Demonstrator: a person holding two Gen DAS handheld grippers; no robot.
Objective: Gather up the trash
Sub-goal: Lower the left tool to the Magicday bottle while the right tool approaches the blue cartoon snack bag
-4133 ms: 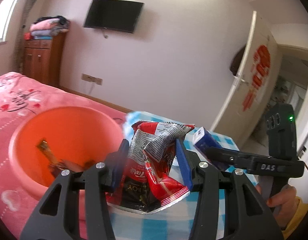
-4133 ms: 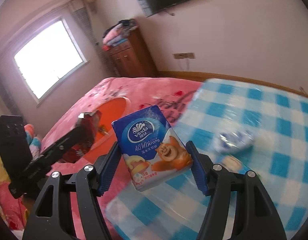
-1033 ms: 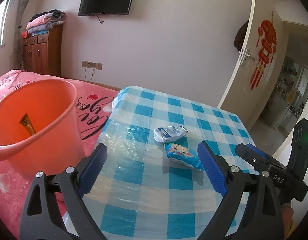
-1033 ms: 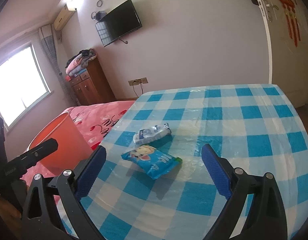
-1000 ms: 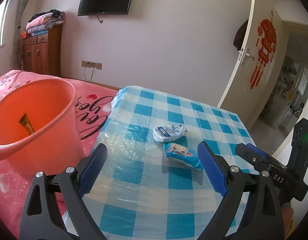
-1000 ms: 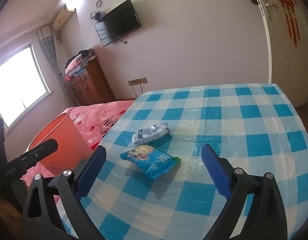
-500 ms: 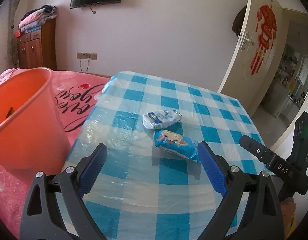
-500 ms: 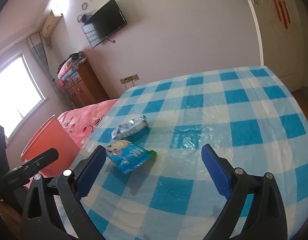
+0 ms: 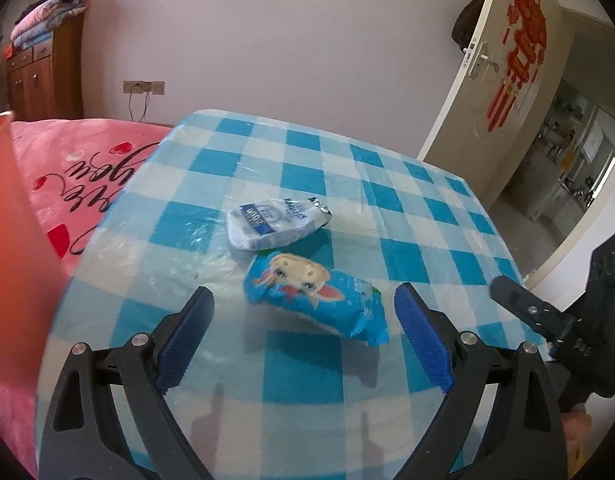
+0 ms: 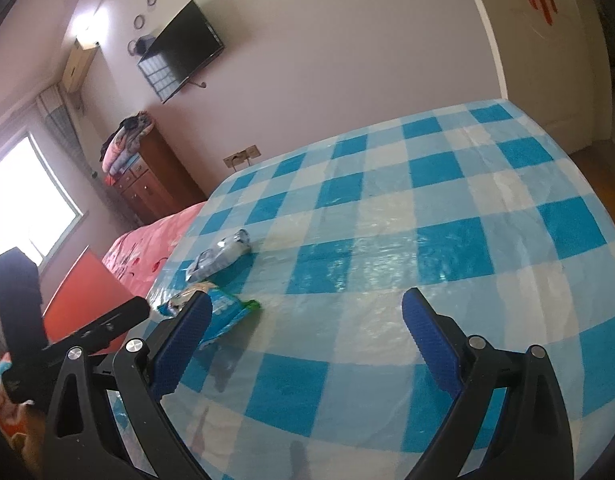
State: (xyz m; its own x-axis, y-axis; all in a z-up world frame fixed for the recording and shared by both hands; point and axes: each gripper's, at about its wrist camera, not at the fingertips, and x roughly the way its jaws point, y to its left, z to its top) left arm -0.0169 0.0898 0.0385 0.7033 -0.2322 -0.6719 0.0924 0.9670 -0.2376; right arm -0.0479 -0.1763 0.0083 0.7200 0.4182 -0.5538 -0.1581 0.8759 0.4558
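Left claw [image 9: 303, 332], spread wide, hovers just short of blue packet [image 9: 315, 296].

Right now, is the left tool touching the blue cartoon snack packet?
Apart. The left wrist view shows the left tool open, with checked tablecloth visible between each pad and the blue cartoon snack packet.

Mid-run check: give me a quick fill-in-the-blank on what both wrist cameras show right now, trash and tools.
1. The number of packets lying on the checked tablecloth is ____.
2. The blue cartoon packet lies between the open fingers of the ____ tool.
3. The right tool is open and holds ____.
4. The bucket beside the table is coloured ____.

Missing words: two; left; nothing; orange
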